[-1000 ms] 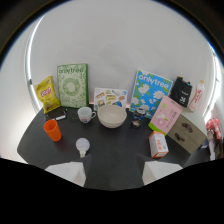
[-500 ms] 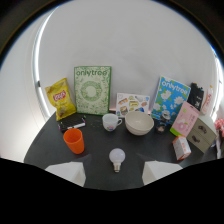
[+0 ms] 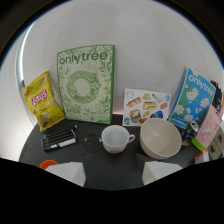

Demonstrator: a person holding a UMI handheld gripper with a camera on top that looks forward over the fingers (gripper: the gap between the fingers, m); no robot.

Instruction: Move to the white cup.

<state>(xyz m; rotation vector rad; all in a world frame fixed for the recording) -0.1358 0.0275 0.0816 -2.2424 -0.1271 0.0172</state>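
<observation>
White wall backs a dark table (image 3: 120, 172) crowded with goods, and along its far edge stand a green onlytree box (image 3: 86, 82), a yellow Lay's chip bag (image 3: 42, 102) to its left, a small picture card (image 3: 145, 106) and a blue onlytree box (image 3: 192, 100) to the right. Nearer in, the white cup (image 3: 116, 138) sits upright with its handle pointing right, just beside a larger cream bowl (image 3: 160, 138) on its right, the two near each other but apparently not touching. To the cup's left lie some black markers (image 3: 59, 139) and a clear ring-like object (image 3: 92, 142) whose nature is hard to make out; an orange rim (image 3: 48, 163) shows by the left finger. The tongs (image 3: 115, 172) are held open and empty, the two pale fingers well apart, and the cup stands just ahead of them, roughly on the line between them. Judging by this, the approach step is under way and well along: the cup is centred and near, but not yet between the fingers. The next move calls for a straight, short advance toward the cup, keeping the right finger clear of the bowl and the handle, and the left finger clear of the markers.
</observation>
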